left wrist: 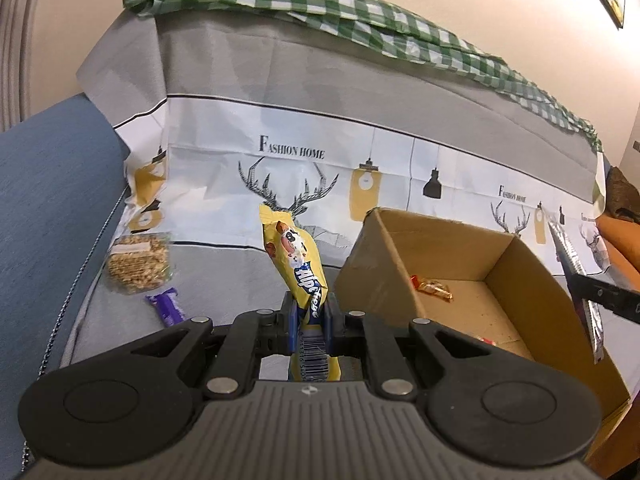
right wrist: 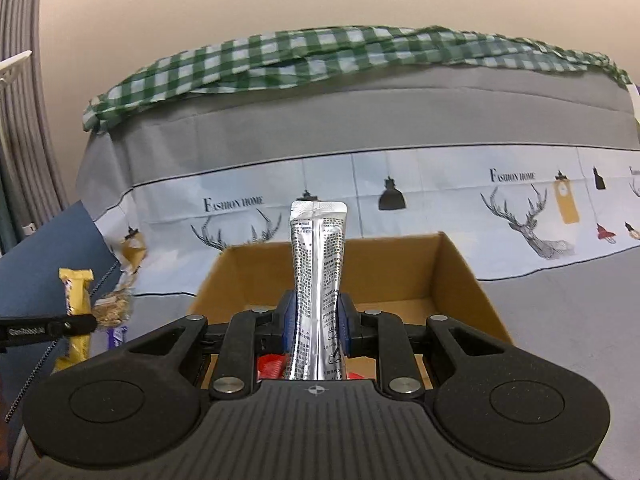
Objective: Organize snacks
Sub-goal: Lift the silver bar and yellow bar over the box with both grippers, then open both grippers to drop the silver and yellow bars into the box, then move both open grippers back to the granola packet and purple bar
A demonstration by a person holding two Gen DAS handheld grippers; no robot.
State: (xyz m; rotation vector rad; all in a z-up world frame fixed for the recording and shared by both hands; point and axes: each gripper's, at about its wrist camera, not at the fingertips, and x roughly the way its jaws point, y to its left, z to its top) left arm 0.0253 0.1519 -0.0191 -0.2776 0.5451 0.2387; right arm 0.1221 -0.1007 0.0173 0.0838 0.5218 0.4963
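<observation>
Here, the left tool (left wrist: 308,320) is clamped on a yellow printed snack wrapper (left wrist: 294,260) that stands upright between its pads. The right tool (right wrist: 316,324) is clamped on a silver foil stick sachet (right wrist: 318,264), also upright, held in front of the open brown cardboard box (right wrist: 460,280). Inside the box, on its floor, lie a small orange-and-gold wrapped sweet (left wrist: 434,289) and red wrappers (right wrist: 272,366), partly hidden. Left of the box, on the grey cloth-covered surface (left wrist: 240,280), rest a purple wrapped bar (left wrist: 168,306) and, farther back, a clear packet of pale brown biscuits (left wrist: 138,264). Beyond hangs a green checked cloth (left wrist: 320,4).
</observation>
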